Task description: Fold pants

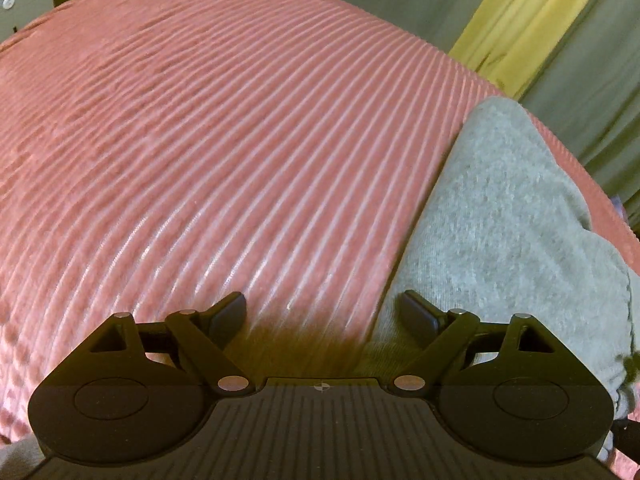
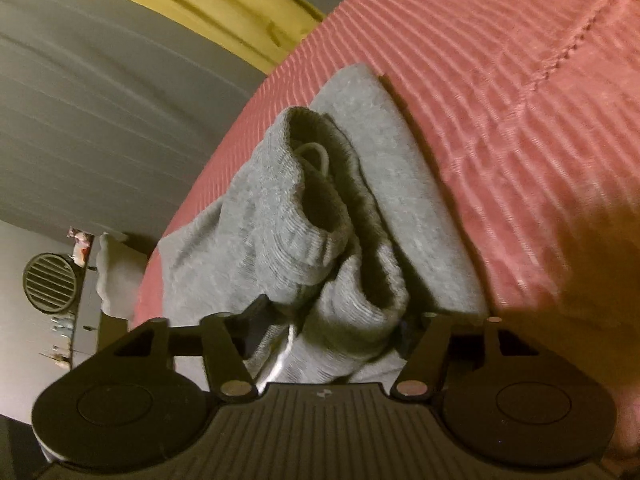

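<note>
No readable labels; grey sweatpants point(image 2: 320, 208) bunch between the spread right claw point(image 2: 332, 320), left claw point(image 1: 324, 312) gapes empty over pink bedspread point(image 1: 200, 140).

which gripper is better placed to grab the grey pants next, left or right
Probably the right gripper. The bunched grey pants, ribbed band included, lie between its open jaws. The left gripper is open mostly over the bare pink ribbed cover, with only the pants' edge by one finger.

grey pants point(image 2: 320, 216) bunched over right hand-held gripper point(image 2: 332, 320) fingertips, far shelf clutter point(image 2: 60, 320) too small
</note>
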Tool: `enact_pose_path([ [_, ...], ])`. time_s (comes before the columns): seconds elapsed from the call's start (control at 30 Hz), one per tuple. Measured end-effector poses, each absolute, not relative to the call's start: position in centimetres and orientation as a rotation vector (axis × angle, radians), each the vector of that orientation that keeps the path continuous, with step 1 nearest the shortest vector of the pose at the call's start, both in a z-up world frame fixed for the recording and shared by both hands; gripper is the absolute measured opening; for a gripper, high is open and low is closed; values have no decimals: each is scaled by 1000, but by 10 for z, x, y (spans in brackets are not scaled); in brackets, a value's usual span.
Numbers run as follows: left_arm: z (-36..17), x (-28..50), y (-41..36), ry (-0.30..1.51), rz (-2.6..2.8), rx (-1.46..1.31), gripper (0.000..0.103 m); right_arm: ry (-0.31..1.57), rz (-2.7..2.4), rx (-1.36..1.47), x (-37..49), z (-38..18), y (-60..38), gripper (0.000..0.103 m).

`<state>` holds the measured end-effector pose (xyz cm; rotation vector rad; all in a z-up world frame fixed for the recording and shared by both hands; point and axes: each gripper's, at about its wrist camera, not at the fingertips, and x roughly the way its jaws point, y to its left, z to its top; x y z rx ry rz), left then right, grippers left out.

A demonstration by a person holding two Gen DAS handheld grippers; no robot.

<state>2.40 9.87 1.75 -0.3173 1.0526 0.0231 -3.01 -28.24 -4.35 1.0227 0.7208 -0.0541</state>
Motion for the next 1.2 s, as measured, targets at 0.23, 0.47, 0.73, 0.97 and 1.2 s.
enact_pose_path([
  [0.23,18,26,91,1051,32,-272,90,704,-89,1021,-25,-50,-285,50],
  [0.47,30,26,101,1010,-72,-354,88,620,-16,1039,-38,-27,-286,39],
  [0.73,61,63,63,971,-452,-178,95,752,-61,842,-32,-31,-307,63],
  [0.97,23,116,40,1124,-609,-152,95,768,-25,636,-2,-9,-314,99],
  [1.2,-9,144,35,1161,-769,-248,103,854,107,819,36,-41,-346,99],
])
